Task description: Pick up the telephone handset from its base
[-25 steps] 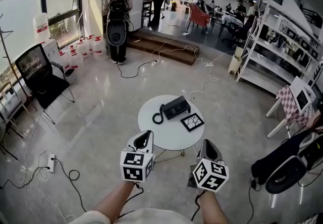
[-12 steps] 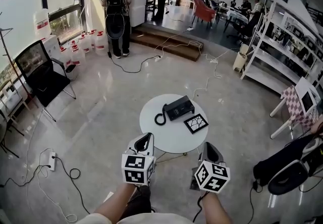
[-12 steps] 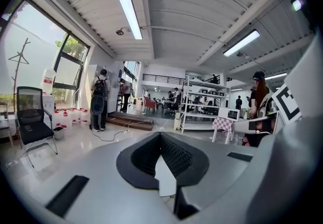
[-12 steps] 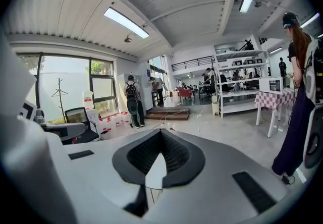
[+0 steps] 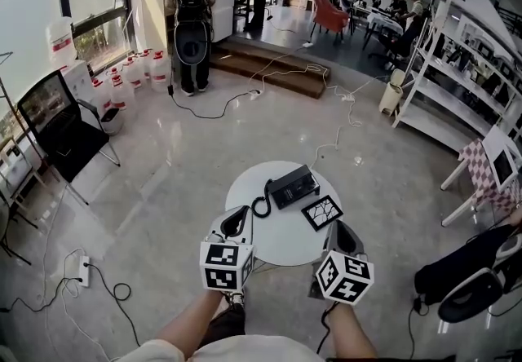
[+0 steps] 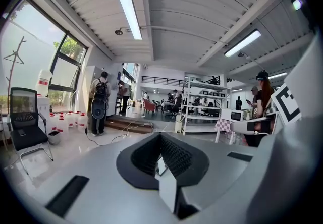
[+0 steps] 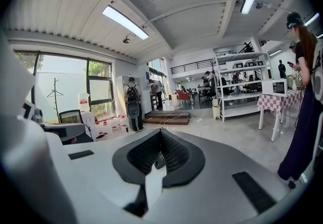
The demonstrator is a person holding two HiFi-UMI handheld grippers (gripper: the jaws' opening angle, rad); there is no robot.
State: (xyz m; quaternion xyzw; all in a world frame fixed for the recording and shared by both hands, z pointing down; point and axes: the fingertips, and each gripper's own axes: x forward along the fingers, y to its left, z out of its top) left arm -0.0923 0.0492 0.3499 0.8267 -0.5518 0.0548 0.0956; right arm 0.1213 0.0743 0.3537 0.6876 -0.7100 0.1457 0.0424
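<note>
Telephone handset (image 5: 283,190) on its base (image 5: 300,183), closer than a second ago, left gripper (image 5: 235,222) and right gripper (image 5: 342,238) both closed, empty

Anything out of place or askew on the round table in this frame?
Nothing stands out. The black telephone sits flat on the round table, its coiled cord looped beside it and a marker tile lying flat nearby. Loose cables trail over the floor beyond.

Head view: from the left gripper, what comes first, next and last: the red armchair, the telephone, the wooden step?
1. telephone, on the round table just ahead of the left gripper.
2. wooden step, across the floor.
3. red armchair, far back.
</note>
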